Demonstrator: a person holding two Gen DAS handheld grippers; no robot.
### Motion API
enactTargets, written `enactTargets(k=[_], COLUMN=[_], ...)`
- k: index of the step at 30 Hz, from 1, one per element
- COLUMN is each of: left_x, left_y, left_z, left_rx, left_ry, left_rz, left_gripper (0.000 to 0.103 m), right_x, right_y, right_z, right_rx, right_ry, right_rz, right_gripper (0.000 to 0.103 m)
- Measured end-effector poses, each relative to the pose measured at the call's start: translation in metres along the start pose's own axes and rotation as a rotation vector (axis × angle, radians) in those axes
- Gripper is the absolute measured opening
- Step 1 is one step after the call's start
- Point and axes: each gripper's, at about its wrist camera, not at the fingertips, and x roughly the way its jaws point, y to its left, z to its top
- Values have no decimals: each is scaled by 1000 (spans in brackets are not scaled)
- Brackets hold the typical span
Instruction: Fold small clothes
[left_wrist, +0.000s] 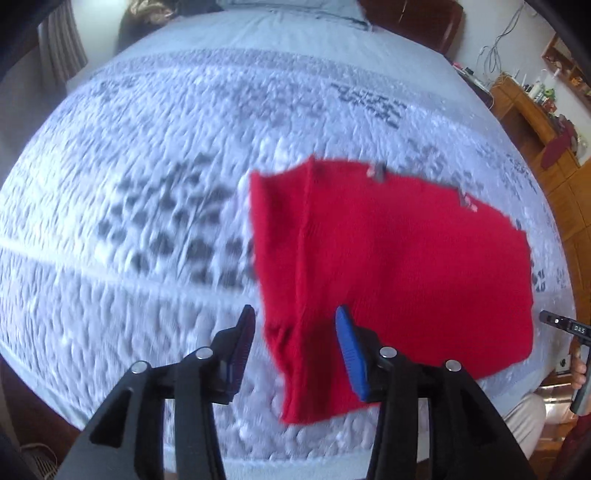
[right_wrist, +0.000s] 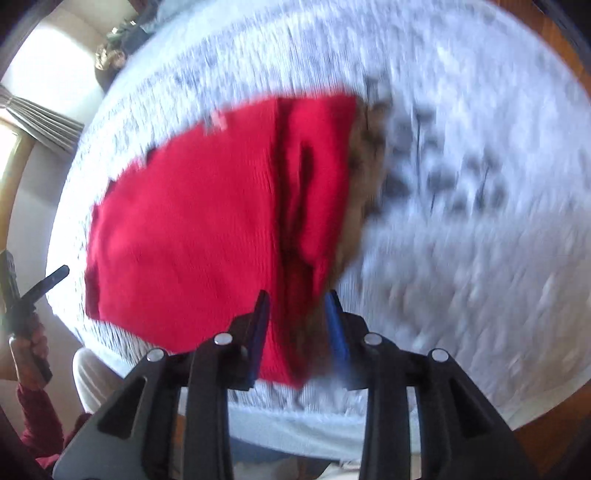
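A red knit garment (left_wrist: 388, 258) lies folded on a white bedspread with a grey pattern (left_wrist: 147, 147). In the left wrist view my left gripper (left_wrist: 295, 332) hovers over the garment's near left corner. Its blue pads stand apart, a narrow folded strip lies below the gap, and neither pad presses on it. In the right wrist view the garment (right_wrist: 184, 221) fills the middle left. My right gripper (right_wrist: 297, 314) is above its right-hand folded edge, jaws apart and not clamping the cloth. Both views are blurred.
The bedspread (right_wrist: 461, 221) spreads wide around the garment. A wooden cabinet with clutter (left_wrist: 535, 110) stands at the right, a curtain (right_wrist: 40, 118) at the left. A hand (right_wrist: 29, 347) with the other gripper shows at the left edge. Pale trousers (left_wrist: 524, 417) are by the bed's near edge.
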Motion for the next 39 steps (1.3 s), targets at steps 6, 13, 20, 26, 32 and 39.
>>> enactTargets(k=[6, 13, 20, 26, 32, 39], left_x=[52, 112, 121, 134, 104, 54], left_y=[-22, -20, -17, -20, -22, -44], left_z=[68, 90, 91, 92, 84, 39], left_rx=[14, -27, -11, -2, 6, 43], left_ry=[37, 117, 106, 119, 83, 51], left_rz=[30, 39, 54, 86, 108, 8], left_gripper=[46, 43, 42, 43, 42, 45], right_x=[8, 72, 72, 96, 53, 15], right_y=[23, 21, 17, -9, -5, -1], right_z=[83, 143, 156, 151, 128, 57], right_rx=[-49, -22, -42, 49, 44, 19], right_ry=[-72, 12, -37, 2, -61, -17], right_rz=[3, 14, 57, 22, 24, 19], right_gripper=[44, 38, 4, 4, 37, 68])
